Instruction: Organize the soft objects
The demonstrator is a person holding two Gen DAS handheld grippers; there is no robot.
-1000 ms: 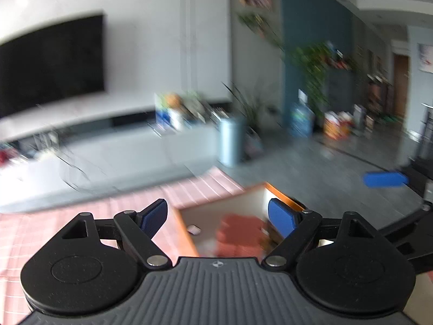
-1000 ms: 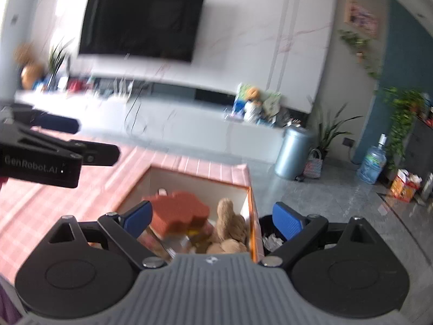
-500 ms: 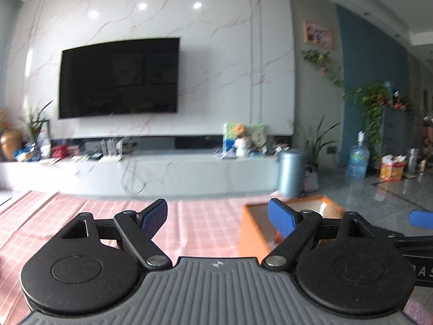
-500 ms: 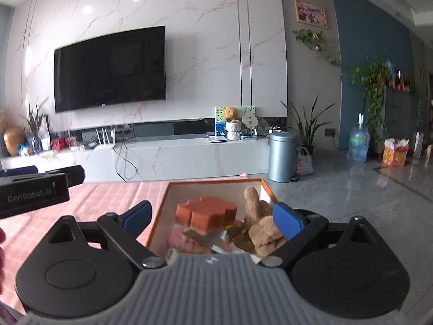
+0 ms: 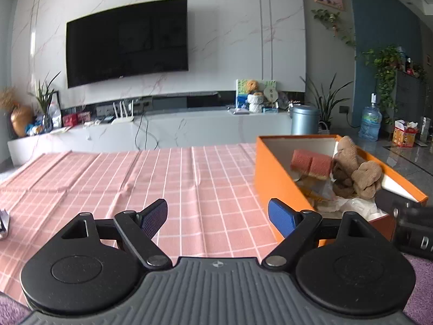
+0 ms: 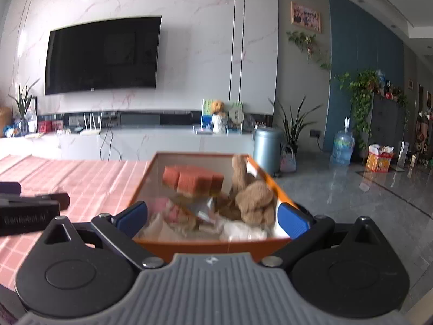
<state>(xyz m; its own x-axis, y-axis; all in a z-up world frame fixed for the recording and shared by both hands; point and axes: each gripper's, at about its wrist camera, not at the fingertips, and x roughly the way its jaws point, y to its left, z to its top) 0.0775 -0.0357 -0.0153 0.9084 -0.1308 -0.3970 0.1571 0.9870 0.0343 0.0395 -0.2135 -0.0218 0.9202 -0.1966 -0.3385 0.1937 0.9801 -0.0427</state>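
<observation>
Left wrist view: left gripper (image 5: 217, 215) has jaws wide apart, holding nothing, hanging over the pink checked tablecloth (image 5: 135, 178). Orange box (image 5: 273, 178) sits to its right on the cloth, near the table's right edge. Inside it: a red sponge (image 5: 311, 163), a brown plush toy (image 5: 357, 173) against the right wall, some pale crinkly stuff low down, can't tell what. Something small and white at the far left edge of the cloth (image 5: 4, 220), cut off, unclear. Right wrist view: right gripper (image 6: 212, 219) also spread open and empty, pointed straight at the box (image 6: 205, 243) with its near wall between the fingers. Sponge (image 6: 193, 180) sits on top of the pile, plush toy (image 6: 253, 199) beside it on the right; view is a bit blurred. The soft things look already in the box, so the task seems nearly done. Risks: the box is light and near the edge, so a finger bumping its wall could shove it off; the plush toy pokes above the rim and could be knocked out; the two grippers are near each other and could collide.
</observation>
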